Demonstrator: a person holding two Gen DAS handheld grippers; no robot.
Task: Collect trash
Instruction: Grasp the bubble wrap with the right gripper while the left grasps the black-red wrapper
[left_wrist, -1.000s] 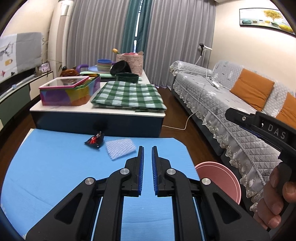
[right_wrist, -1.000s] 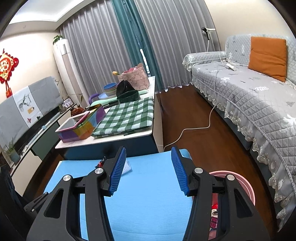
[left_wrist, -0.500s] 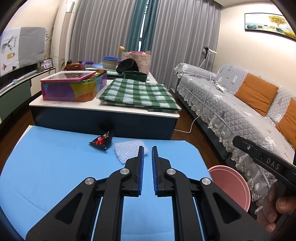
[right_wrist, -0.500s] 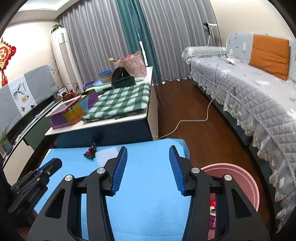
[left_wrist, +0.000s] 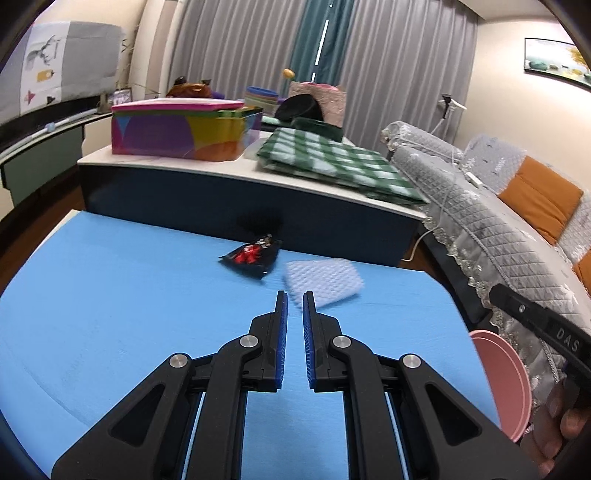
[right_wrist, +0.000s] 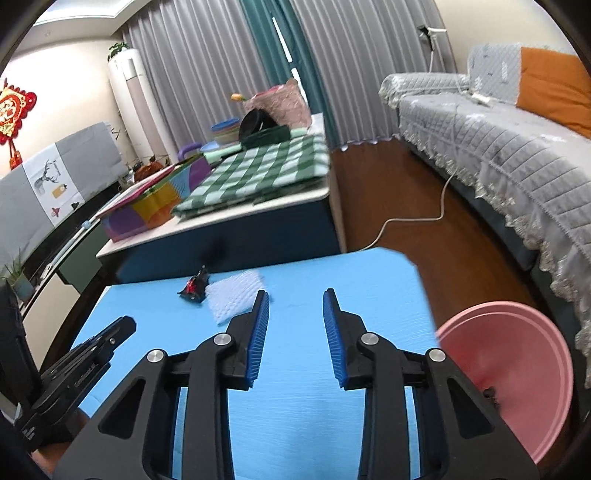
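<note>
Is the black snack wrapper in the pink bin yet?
No. The black snack wrapper lies on the blue mat, beside the white foam piece.

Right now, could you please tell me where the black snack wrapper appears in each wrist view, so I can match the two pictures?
Left wrist: the wrapper lies on the blue mat, centre of the picture, left of the white foam net.
Right wrist: the wrapper sits left of centre, at the mat's far edge, again left of the net.
Shared landmark: the pink bin, beyond the mat's right edge in both.
</note>
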